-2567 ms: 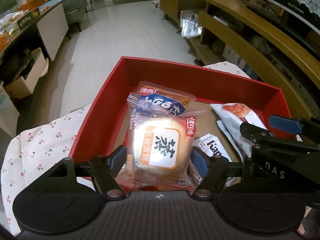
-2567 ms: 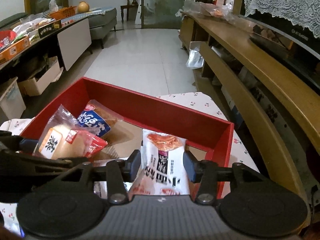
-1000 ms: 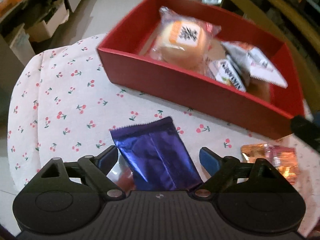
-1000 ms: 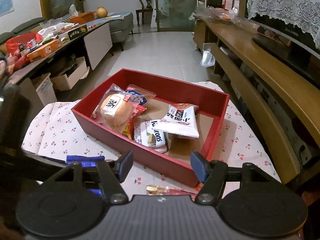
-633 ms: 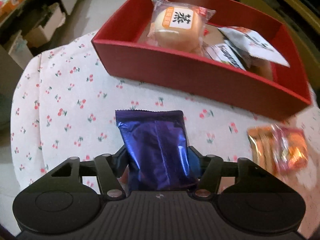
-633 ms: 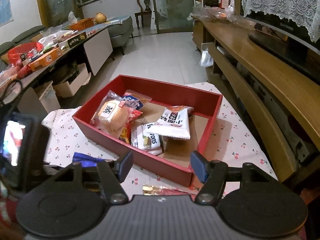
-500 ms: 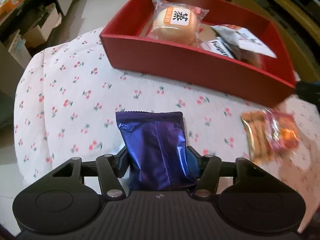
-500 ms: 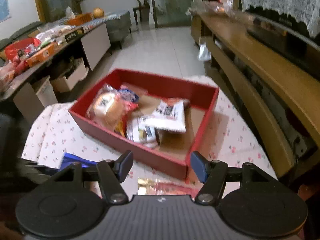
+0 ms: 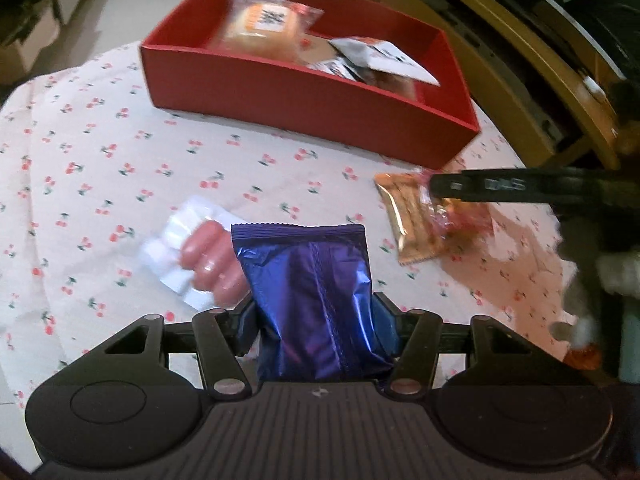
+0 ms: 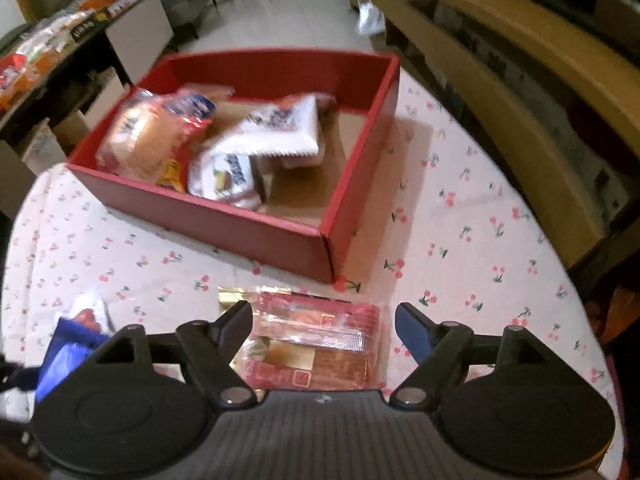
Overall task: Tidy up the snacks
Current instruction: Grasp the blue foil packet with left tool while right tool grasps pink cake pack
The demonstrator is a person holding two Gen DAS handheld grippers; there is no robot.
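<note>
My left gripper (image 9: 316, 320) is shut on a purple foil snack packet (image 9: 312, 292) and holds it above the cherry-print tablecloth. A red box (image 9: 304, 92) holding several snack packs stands at the far side; it also shows in the right wrist view (image 10: 224, 216). My right gripper (image 10: 324, 320) is open, its fingers on either side of an orange-red clear snack pack (image 10: 316, 340) lying on the cloth. That pack also shows in the left wrist view (image 9: 424, 216), under the right gripper's finger (image 9: 480, 190). A sausage pack (image 9: 196, 256) lies left of the purple packet.
The round table's edge curves close on the right (image 10: 560, 264). A wooden shelf unit (image 10: 520, 60) runs along the right side. A dark cluttered counter (image 10: 60, 40) stands at the far left, with tiled floor (image 10: 300, 20) beyond the box.
My left gripper has lifted the purple packet off the cloth, uncovering the sausage pack. My right gripper has dropped down over the orange-red pack, still open.
</note>
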